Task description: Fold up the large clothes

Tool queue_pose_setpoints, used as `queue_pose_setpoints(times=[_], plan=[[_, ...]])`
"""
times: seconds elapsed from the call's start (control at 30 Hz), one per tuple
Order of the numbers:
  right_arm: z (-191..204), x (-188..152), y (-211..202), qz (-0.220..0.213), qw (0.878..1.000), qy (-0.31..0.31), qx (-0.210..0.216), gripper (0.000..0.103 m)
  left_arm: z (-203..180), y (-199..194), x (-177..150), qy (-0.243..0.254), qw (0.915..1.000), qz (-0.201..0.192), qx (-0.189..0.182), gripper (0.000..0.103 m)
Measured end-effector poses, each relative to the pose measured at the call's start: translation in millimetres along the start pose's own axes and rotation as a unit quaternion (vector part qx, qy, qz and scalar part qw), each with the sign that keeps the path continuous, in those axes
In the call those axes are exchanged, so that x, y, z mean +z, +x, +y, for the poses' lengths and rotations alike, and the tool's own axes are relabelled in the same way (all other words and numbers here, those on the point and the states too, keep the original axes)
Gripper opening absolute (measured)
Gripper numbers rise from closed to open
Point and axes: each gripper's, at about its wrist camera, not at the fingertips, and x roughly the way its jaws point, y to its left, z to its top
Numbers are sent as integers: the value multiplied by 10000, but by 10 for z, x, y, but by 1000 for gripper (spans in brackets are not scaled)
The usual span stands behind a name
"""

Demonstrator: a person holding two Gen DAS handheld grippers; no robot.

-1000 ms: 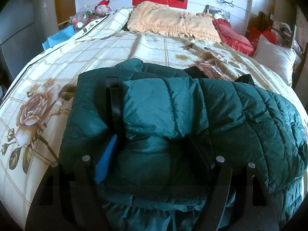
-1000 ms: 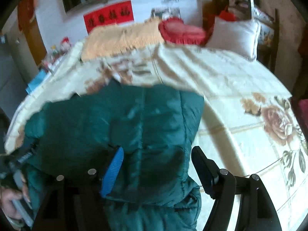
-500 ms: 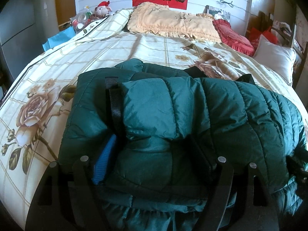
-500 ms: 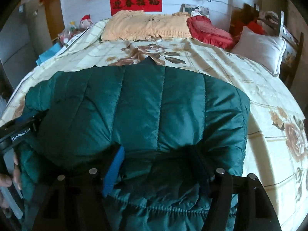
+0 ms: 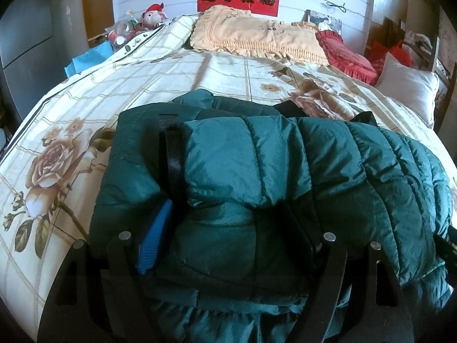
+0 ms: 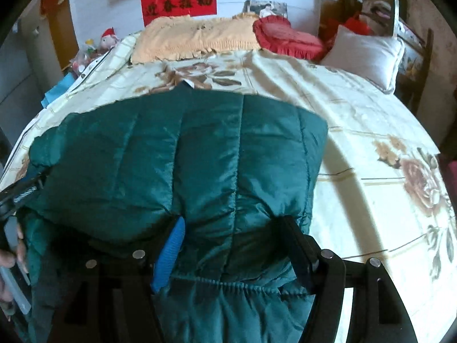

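A dark green quilted puffer jacket (image 5: 285, 171) lies folded on the floral bedspread (image 5: 171, 77), with a black strap (image 5: 172, 154) on its left part. My left gripper (image 5: 225, 228) is shut on a thick fold of the jacket at its near left edge. In the right wrist view the jacket (image 6: 185, 157) fills the left and middle. My right gripper (image 6: 231, 237) is shut on the jacket's near right edge, just above its gathered hem (image 6: 234, 285). The left gripper's body (image 6: 20, 191) and the hand holding it show at the far left.
A peach fringed pillow (image 5: 257, 37), a red cushion (image 5: 345, 57) and a white pillow (image 5: 405, 88) lie at the head of the bed. A plush toy and clutter (image 5: 137, 23) sit at the back left. Bare bedspread (image 6: 371, 171) lies right of the jacket.
The right gripper swung its edge of the jacket over and across; the view shifted left, then back right. The left gripper and its fold have stayed almost still.
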Motion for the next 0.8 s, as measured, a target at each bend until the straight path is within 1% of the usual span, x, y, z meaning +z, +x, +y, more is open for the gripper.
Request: queue_pose_setpoints(times=[0.07,0.2,0.33,0.43,0.63,0.8], plan=[[9,0,-67,13,10000,-31,21,66,44,-55,19,39,10000,58,29,78],[-122,-16,-343,-190,9991,291,252,66,211,-232,17,-104,9998,161,-112,78],[-230,-97,-612,-233,9975,473,480,69,396,-498,-38,-100,9998,83,-133,78],[-239,-212,-769,-172,9968,451,644,73,492,-673,-146,-65,9999,53,-103,78],[-231,-458,-971,-113,9964,374,749,74,701,-1042,-466,-142,9998,-55,-102,78],[-182,-695,-1003,33,9967,272,759,74,811,-1232,-730,-253,9996,-36,-133,78]])
